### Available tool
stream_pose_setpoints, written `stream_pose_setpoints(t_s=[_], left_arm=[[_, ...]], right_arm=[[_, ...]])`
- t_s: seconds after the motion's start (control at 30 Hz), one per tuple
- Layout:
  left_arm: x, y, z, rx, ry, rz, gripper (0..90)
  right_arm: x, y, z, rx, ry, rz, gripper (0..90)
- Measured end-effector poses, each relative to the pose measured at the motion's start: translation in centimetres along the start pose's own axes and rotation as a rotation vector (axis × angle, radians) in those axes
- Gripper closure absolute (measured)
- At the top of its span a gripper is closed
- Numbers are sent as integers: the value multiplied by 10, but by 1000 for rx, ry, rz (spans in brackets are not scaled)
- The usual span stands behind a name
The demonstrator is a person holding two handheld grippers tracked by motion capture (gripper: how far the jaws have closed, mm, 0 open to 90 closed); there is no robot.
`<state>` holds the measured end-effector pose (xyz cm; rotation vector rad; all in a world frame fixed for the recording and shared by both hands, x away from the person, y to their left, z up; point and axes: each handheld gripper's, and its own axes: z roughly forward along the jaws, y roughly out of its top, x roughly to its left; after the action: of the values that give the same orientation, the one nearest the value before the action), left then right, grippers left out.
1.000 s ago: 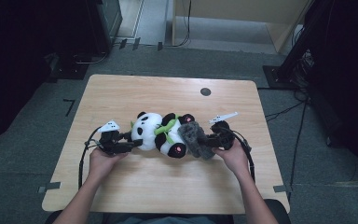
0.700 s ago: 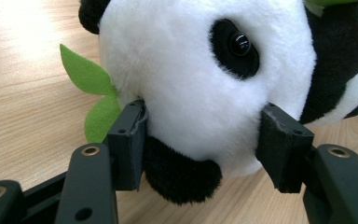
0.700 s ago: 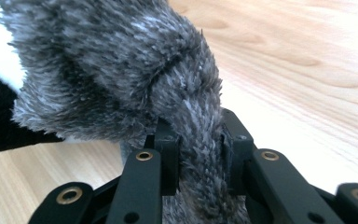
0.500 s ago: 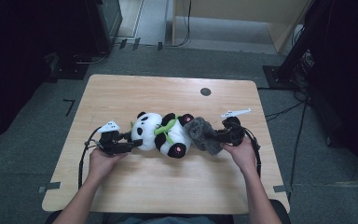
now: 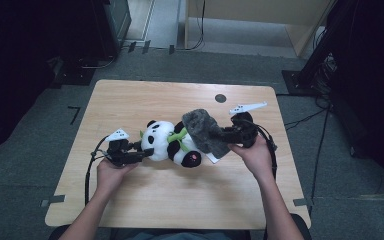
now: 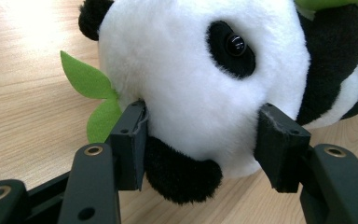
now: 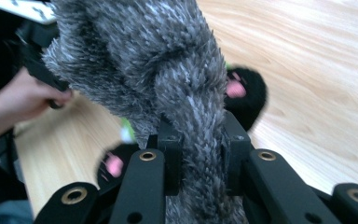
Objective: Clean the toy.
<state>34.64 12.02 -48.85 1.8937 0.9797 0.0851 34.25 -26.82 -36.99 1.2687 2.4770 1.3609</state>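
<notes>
Here, at the left of the high view, the left gripper point(image 5: 147, 151) rests low on the wooden table point(image 5: 145, 200) with its jaws pressed on the head of one toy panda point(image 5: 172, 145). In the left gripper view the two pads point(image 6: 130, 140) squeeze the white head from both sides, and a green felt leaf point(image 6: 86, 79) sticks out beside the left pad. The panda lies on its side near the middle of the table, with its head toward the left gripper. Further right, one grey furry cloth point(image 5: 205, 131) hangs over the panda's body and is lifted off the table. The right gripper point(image 5: 224, 134) holds this cloth: in the right gripper view its jaws stand narrow, clamped on a fold of the grey fur point(image 7: 191, 116). There is no container on the table. I count one panda, one grey cloth, two grippers and one small dark disc point(image 5: 220, 98) near the far edge of the table.
</notes>
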Motion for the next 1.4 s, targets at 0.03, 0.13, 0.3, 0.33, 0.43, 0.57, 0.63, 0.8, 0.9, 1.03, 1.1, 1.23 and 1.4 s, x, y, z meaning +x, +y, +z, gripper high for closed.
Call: stream_pose_setpoints(t_s=[0.03, 0.13, 0.3, 0.33, 0.43, 0.57, 0.63, 0.8, 0.9, 1.03, 1.1, 1.23, 1.4], left_arm=[[1, 0, 0, -3, 1, 2, 420], [1, -1, 1, -3, 7, 21, 413], [0, -2, 1, -8, 18, 41, 404], [0, -2, 1, -8, 19, 42, 403], [0, -2, 1, -6, 20, 42, 402], [0, -2, 1, -9, 18, 38, 400], [0, -2, 1, -10, 17, 40, 399], [-1, -2, 1, -8, 23, 44, 399], [-1, -2, 1, -10, 18, 40, 399], [-2, -2, 0, -6, 21, 45, 399], [-2, -2, 0, -7, 23, 45, 400], [-2, -1, 0, -6, 24, 43, 400], [-1, -1, 0, -7, 24, 43, 400]], right_arm=[[4, 5, 1, 4, 4, -3, 752], [15, 21, 9, 29, 3, -31, 750], [35, 42, 31, 57, 37, -96, 749], [38, 45, 35, 61, 43, -107, 748], [49, 53, 51, 80, 67, -125, 748], [58, 59, 75, 128, 78, -152, 748], [58, 60, 88, 144, 72, -170, 747], [54, 60, 109, 161, 63, -162, 734], [55, 60, 116, 165, 57, -167, 713], [56, 60, 123, 154, 55, -183, 620], [57, 60, 126, 155, 69, -187, 619], [60, 61, 134, 149, 79, -193, 702], [68, 65, 140, 152, 99, -166, 749]])
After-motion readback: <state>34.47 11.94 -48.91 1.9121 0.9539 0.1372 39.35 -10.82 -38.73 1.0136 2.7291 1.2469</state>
